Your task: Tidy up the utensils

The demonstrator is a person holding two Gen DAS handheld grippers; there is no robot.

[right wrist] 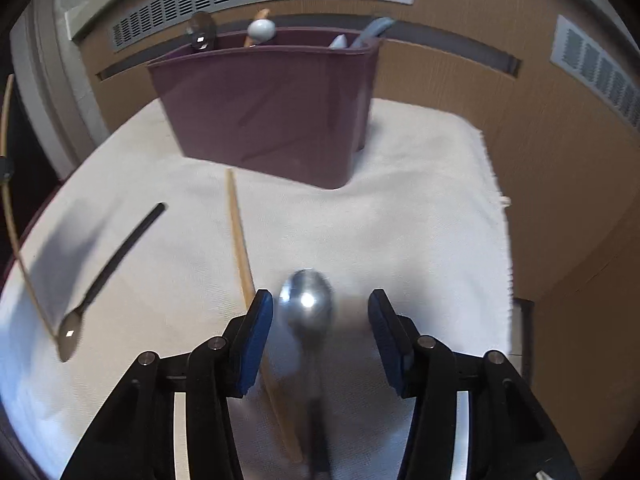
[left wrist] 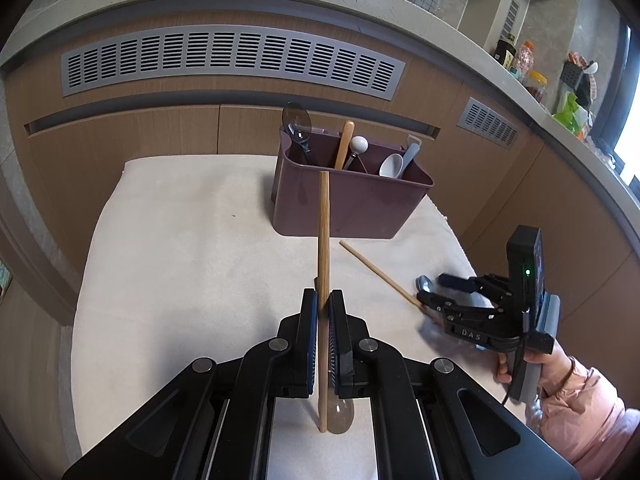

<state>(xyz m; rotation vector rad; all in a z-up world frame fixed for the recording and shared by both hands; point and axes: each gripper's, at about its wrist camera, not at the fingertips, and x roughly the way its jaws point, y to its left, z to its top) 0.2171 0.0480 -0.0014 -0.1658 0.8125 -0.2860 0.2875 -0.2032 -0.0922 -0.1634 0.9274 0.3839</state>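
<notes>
1. Wooden and thin, the chopstick (left wrist: pixel 323 256) stands nearly upright at the centre of the left wrist view, clamped between the pads of the left gripper (left wrist: pixel 324 304); its lower end is partly hidden behind the gripper body.
2. Just beside that lower end, a dark translucent spoon bowl (left wrist: pixel 341 416) lies on the white cloth (left wrist: pixel 180 260), its handle hidden by the fingers.
3. In the right wrist view, motion blur softens everything; the metal spoon (right wrist: pixel 306 300) lies on the cloth between the widely spread fingers of the right gripper (right wrist: pixel 320 304), touched by neither, its handle fading out toward the bottom edge.
4. A second chopstick (right wrist: pixel 240 240) lies flat beside the left finger, its near end passing under the gripper.
5. At the lower right of the left wrist view, the right gripper is held low over the cloth by a hand (left wrist: pixel 516 364) in a pink sleeve, partly cut off.
6. The maroon utensil caddy (left wrist: pixel 352 200) stands at the cloth's far side, holding spoons and a wooden handle; their lower parts are hidden.
</notes>
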